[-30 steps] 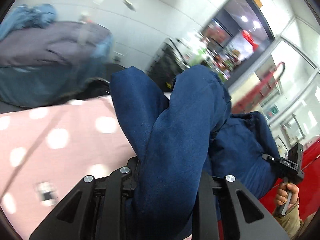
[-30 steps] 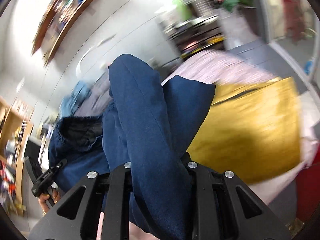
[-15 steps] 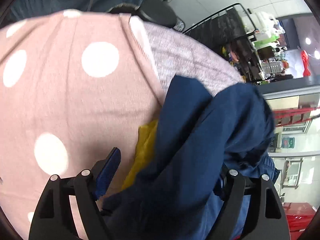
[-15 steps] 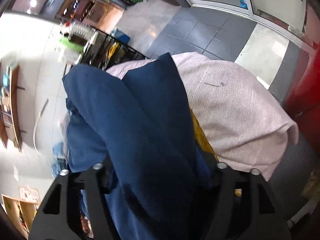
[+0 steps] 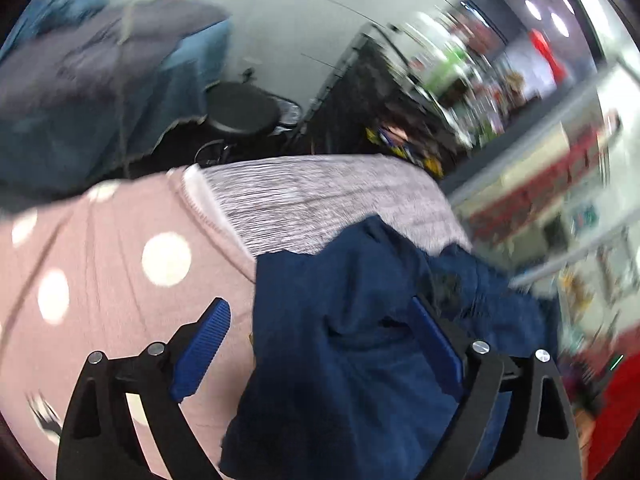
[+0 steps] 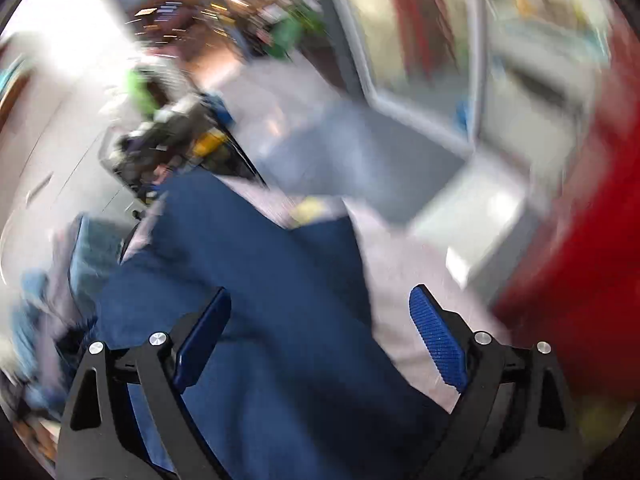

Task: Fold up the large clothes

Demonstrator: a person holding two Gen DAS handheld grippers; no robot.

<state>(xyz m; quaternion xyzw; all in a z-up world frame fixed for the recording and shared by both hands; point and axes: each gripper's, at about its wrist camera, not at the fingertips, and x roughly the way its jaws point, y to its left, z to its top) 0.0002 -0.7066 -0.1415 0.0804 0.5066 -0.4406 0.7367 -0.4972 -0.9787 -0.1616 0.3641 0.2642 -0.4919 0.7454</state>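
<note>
The table is hiding under its load: a pink polka-dot cloth (image 5: 100,280) is covering the near side and a grey-lilac knit (image 5: 320,204) is lying beside it, the two meeting at a pale seam, so they are acting as the working surface for the fold. On top of them the navy garment (image 5: 340,340) is lying in a loose heap across the knit and partly over the pink cloth, with a bulky fold running between the gripper fingers in both views. It is probably resting there because it is being laid down for the next fold; its edges are not squared, so the fold looks only part done.

Behind the table a pile of blue and grey clothes (image 5: 92,92) is sitting, most likely waiting its turn, and a black round stool (image 5: 240,112) is standing by the wall. In the right wrist view a red object (image 6: 580,260) is filling the right edge, too blurred to name, and a scrap of yellow fabric (image 6: 308,208) is peeking out from under the navy cloth.

The left gripper (image 5: 320,332) is standing wide, its blue pads (image 5: 204,344) well apart, the navy cloth lying against the right pad only, unclamped. The right gripper (image 6: 320,332) is also spread wide, with cloth passing loosely between its fingers. Both views are smeared with motion.
</note>
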